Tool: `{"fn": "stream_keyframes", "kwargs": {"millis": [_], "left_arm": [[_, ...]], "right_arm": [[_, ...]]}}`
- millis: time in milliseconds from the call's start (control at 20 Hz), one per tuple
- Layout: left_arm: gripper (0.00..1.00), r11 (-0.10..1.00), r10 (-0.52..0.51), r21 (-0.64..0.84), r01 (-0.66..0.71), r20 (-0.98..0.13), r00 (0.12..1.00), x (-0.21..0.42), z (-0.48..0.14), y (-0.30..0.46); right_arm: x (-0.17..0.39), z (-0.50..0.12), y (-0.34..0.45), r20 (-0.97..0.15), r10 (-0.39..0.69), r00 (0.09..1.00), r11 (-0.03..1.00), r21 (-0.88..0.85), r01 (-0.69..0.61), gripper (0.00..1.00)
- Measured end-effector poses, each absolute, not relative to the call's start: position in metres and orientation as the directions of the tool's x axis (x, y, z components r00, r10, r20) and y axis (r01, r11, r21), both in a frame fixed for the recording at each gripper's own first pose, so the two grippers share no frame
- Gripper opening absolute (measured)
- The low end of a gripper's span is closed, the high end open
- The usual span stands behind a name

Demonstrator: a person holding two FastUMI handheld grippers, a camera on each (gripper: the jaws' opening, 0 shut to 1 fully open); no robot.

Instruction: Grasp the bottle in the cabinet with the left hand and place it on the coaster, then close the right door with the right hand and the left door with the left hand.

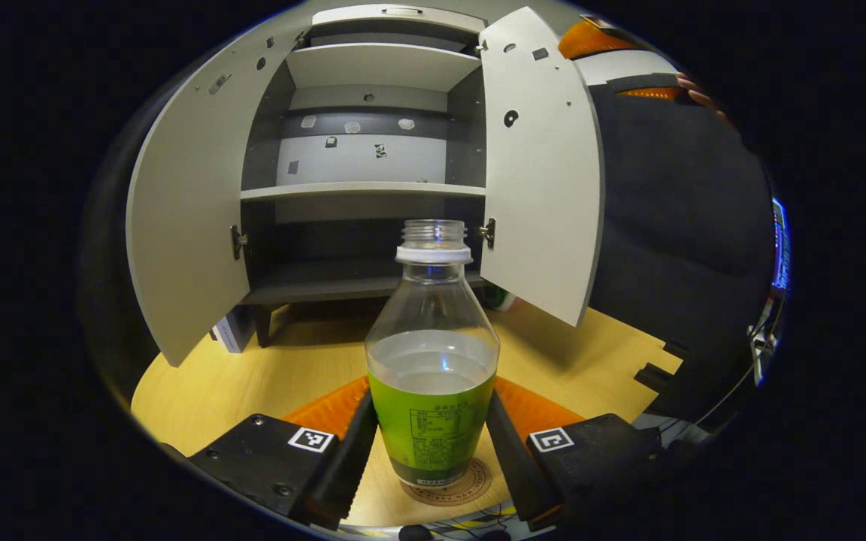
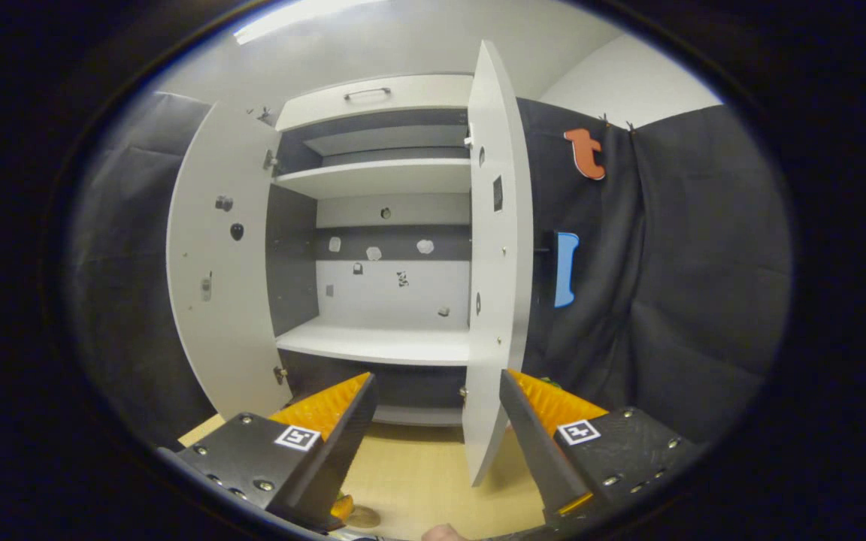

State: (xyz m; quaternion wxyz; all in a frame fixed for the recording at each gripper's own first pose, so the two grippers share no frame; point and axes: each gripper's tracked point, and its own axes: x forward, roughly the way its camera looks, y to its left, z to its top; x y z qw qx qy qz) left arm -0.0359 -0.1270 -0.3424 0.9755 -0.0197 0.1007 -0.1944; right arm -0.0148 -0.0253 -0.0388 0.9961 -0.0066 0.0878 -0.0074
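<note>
Bottle, uncapped, part-full, upright on coaster between left gripper fingers, contact unclear; careless withdrawal could tip it, spilling.

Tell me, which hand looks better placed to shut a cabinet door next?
Right, probably. The right gripper is open and empty, with the right door's edge just ahead. The left gripper flanks the bottle on the coaster.
</note>
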Motion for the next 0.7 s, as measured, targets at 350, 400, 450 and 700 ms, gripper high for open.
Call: {"fn": "stream_keyframes", "kwargs": {"millis": [350, 400, 450, 700], "left_arm": [[0.81, 0.921, -0.388, -0.075, 0.381, -0.125, 0.913, -0.034, -0.350, -0.140], [0.81, 0.923, -0.385, -0.073, 0.378, -0.125, 0.915, -0.033, -0.356, -0.139], [0.81, 0.923, -0.384, -0.068, 0.378, -0.136, 0.913, -0.034, -0.360, -0.140], [0.81, 0.922, -0.387, -0.074, 0.380, -0.166, 0.907, -0.039, -0.378, -0.139]], "right_arm": [[-0.002, -0.064, 0.003, -0.238, 0.046, 0.970, 0.999, -0.004, -0.049, 0.99], [0.000, -0.064, 0.008, -0.230, 0.056, 0.972, 0.998, -0.004, -0.058, 0.99], [0.001, -0.066, 0.012, -0.228, 0.062, 0.972, 0.998, -0.008, -0.065, 0.99], [0.007, -0.078, 0.026, -0.243, 0.094, 0.966, 0.994, -0.024, -0.102, 0.99]]}}
